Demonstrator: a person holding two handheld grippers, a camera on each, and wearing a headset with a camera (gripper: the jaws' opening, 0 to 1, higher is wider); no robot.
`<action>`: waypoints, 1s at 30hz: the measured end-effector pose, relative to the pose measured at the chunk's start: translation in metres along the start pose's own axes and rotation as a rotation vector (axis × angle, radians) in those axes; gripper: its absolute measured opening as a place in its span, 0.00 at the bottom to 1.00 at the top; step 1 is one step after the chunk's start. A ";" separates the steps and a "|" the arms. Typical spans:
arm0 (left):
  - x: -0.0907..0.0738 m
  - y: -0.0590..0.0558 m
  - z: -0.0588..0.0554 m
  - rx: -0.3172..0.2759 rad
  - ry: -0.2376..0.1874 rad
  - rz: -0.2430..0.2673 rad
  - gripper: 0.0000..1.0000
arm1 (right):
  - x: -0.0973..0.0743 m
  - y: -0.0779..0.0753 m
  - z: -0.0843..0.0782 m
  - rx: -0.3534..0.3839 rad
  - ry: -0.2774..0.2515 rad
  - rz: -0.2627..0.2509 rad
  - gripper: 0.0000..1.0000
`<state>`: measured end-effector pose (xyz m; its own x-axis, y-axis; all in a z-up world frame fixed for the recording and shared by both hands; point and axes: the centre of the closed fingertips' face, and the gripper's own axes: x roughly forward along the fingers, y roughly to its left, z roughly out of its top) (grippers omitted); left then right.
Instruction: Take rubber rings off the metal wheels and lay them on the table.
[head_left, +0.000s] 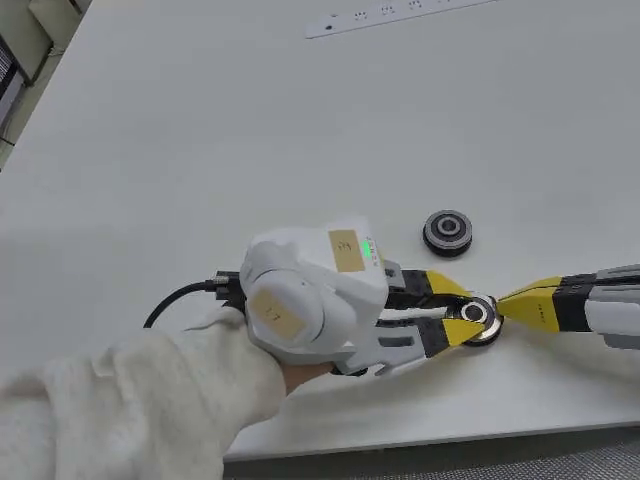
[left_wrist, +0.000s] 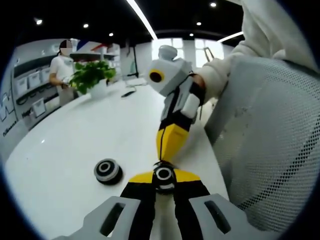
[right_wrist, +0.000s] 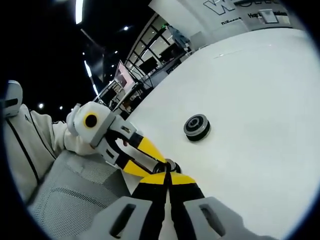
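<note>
We note the metal wheel (head_left: 480, 318) lying flat on the white tabletop (head_left: 250, 120), lower right of the head view. The left gripper (head_left: 460, 310) clamps it, one of its jaws on each side. The right gripper (head_left: 508, 304), entering from the right edge, has its jaws closed tip to tip against the wheel's rim; we cannot tell whether rubber is pinched. A second wheel (head_left: 447, 232) sits above it in frame, apart.

Bright ceiling light strips (left_wrist: 142, 17); soft shadows; fisheye-bent, blurry edges.
</note>
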<state>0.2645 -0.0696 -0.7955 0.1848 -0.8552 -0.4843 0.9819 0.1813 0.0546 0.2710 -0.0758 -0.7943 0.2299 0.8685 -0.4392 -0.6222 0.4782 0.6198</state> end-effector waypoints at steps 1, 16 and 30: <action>0.000 0.000 0.000 0.001 0.000 -0.001 0.13 | 0.000 0.001 0.000 -0.002 0.000 0.001 0.00; 0.000 -0.002 0.001 0.002 0.000 0.001 0.13 | 0.003 0.011 0.001 -0.034 0.005 0.027 0.00; 0.000 -0.002 0.001 0.007 0.000 0.001 0.14 | 0.002 0.018 0.004 -0.030 -0.007 0.053 0.00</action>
<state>0.2629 -0.0701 -0.7950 0.1856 -0.8550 -0.4843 0.9820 0.1788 0.0608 0.2634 -0.0648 -0.7819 0.2014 0.8935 -0.4014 -0.6560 0.4274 0.6221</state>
